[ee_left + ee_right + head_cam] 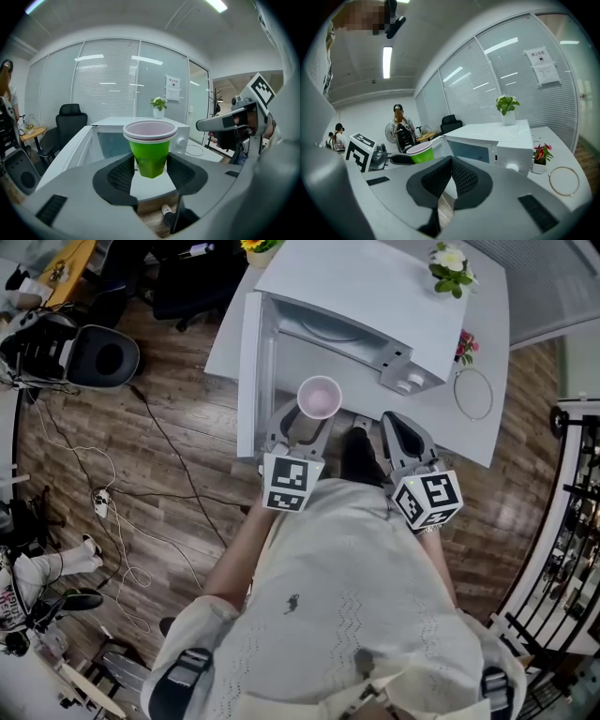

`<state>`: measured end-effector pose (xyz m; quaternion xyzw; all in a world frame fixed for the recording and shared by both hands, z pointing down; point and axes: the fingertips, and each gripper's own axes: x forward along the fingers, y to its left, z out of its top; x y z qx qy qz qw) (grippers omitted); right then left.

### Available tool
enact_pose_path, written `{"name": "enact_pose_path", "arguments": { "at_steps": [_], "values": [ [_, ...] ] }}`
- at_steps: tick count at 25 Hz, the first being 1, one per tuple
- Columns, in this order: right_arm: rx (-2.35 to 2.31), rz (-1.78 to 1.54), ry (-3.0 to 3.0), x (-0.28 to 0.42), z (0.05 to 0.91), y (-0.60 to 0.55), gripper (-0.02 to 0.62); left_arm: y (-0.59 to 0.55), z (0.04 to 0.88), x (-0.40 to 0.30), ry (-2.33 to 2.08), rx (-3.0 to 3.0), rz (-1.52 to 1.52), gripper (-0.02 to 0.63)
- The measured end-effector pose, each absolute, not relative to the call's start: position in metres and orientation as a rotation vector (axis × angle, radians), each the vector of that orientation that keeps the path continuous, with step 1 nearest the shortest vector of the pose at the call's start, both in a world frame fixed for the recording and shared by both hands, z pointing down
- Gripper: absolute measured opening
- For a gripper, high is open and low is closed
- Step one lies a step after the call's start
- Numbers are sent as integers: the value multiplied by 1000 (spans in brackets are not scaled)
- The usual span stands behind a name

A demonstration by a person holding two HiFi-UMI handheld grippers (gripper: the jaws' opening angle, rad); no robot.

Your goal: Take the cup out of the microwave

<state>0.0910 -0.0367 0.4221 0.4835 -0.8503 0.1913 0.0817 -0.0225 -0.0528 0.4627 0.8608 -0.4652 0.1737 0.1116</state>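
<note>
Cup status: green plastic, pink-lined, upright, clamped low on its wall between the left gripper jaws, which stand part-open at cup width. I hold it level, outside the microwave cavity, at 6 o'clock from the opening. The door stands open at 9 o'clock. Right gripper jaws are pressed together on nothing, parked at 3 o'clock of the cup, clear of it. I judge removal essentially done; setting down on the worktop is not yet done.

left claw tight around the cup, right claw closed, empty
</note>
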Motion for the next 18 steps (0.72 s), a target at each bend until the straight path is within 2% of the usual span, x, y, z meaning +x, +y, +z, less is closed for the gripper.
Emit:
{"name": "enact_pose_path", "arguments": {
  "at_steps": [18],
  "values": [
    [1487, 500, -2548, 104, 404, -40, 9, -54, 443, -28, -1424, 2492, 493, 236]
  ]
}}
